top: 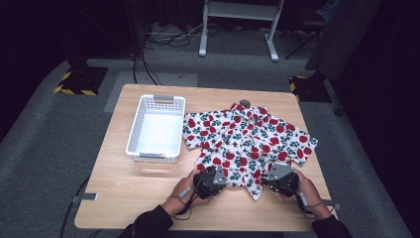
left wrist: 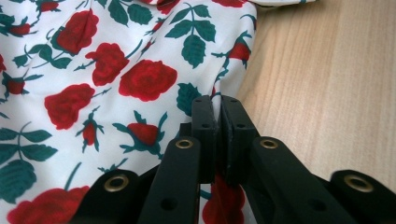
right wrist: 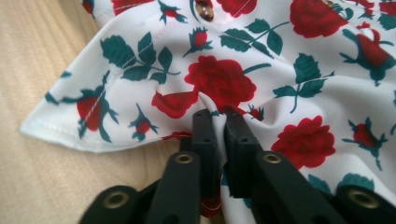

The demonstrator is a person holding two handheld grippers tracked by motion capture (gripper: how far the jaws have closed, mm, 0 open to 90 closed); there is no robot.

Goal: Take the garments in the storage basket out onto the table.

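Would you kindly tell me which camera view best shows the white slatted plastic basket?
The high view: the white slatted plastic basket sits whole on the wooden table, left of the rose-print shirt. Both gripper views show shirt fabric instead.

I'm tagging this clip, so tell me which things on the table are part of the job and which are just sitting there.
In use: rose-print shirt, pinched at its near hem by the left gripper and the right gripper.
Lying about: white basket, small grey object at the table's far edge.

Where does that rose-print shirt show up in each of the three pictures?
High view: shirt spread on table, right of basket.
Left gripper view: upper left, hem pinched.
Right gripper view: across the top and right, fabric pinched.
Shared landmark: the red roses.
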